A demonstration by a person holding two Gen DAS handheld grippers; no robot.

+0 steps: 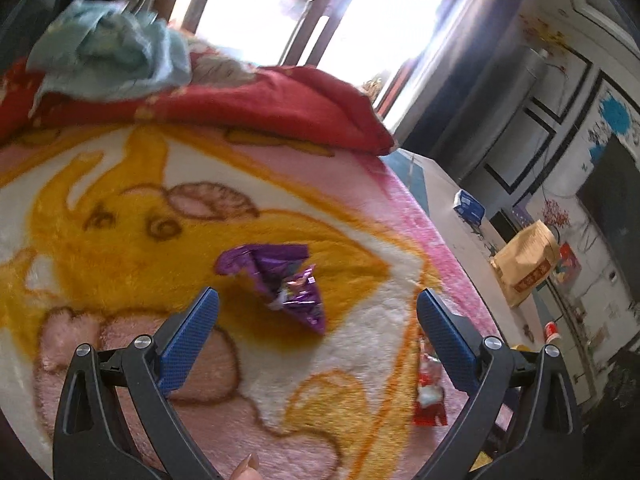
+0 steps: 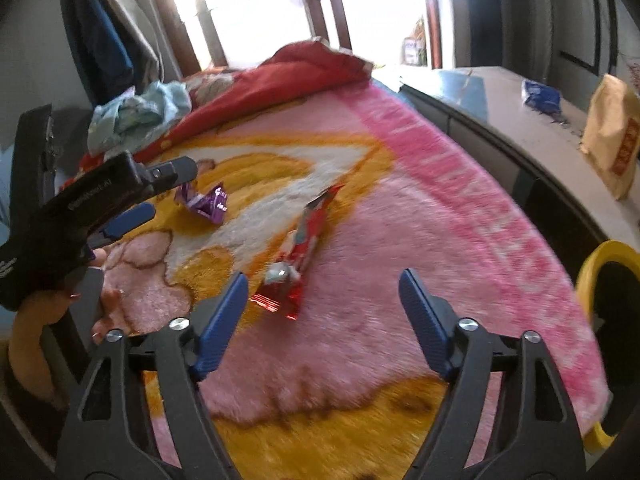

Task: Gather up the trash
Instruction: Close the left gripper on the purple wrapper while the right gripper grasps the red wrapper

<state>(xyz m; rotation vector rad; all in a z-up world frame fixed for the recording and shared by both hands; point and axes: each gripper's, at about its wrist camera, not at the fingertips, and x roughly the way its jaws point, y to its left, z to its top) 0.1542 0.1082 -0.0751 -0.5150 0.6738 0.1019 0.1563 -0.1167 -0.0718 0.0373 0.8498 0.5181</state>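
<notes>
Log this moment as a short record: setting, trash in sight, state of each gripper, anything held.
setting: pink and yellow blanket spread on a bed
trash: purple wrapper, red wrapper, both lying loose on the blanket
left gripper: open, purple wrapper just ahead of its fingers
right gripper: open, red wrapper near its left finger
held: nothing
nearby: yellow bin at the bed's edge

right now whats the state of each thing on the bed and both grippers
purple wrapper: crumpled, loose on the blanket, ahead of the left gripper, not held
red wrapper: lying flat and stretched out, ahead of the right gripper, not held
left gripper: open, empty
right gripper: open, empty
blanket: spread flat
red quilt: bunched at the far end
light blue cloth: crumpled on the quilt
</notes>
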